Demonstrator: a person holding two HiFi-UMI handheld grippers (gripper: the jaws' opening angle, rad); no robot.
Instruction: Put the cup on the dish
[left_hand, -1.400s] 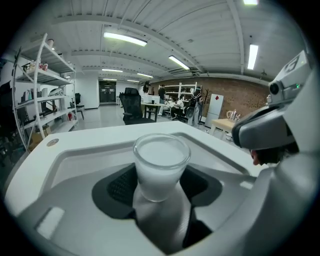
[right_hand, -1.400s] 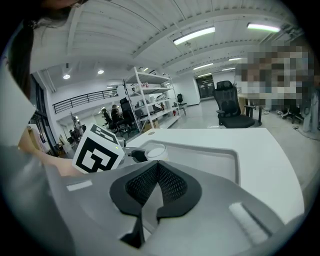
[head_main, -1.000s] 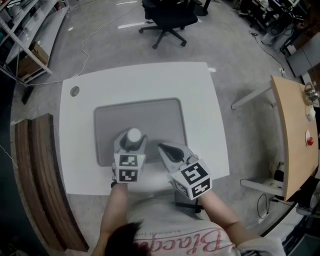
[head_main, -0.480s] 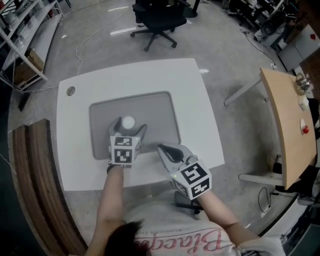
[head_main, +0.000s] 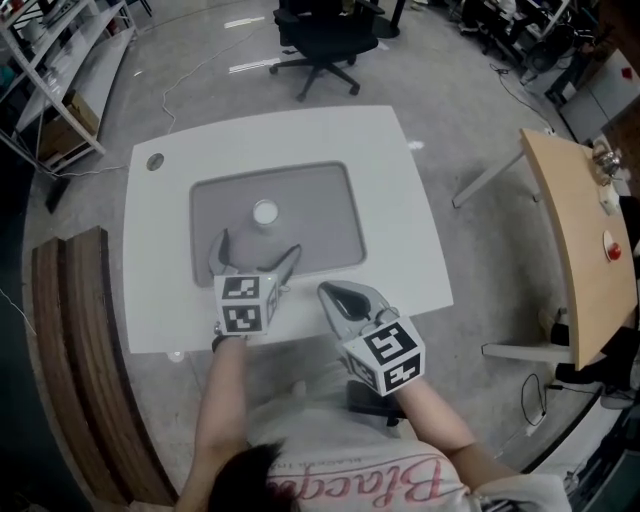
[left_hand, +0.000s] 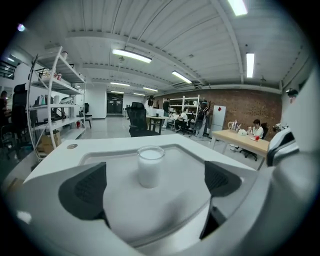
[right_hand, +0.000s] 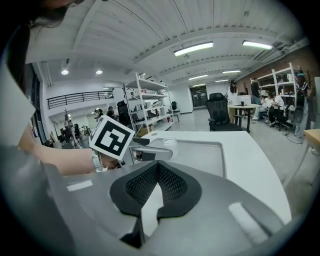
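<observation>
Above me, ceiling strip lights give bright, even light; both gripper views bulge and darken at the corners.

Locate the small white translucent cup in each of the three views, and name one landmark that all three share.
Head view: the small white translucent cup stands upright, above centre and a little left, on the dish.
Left gripper view: at the centre of the picture, upright.
Right gripper view: small, near the centre.
Shared landmark: the grey rectangular dish beneath the cup.
</observation>
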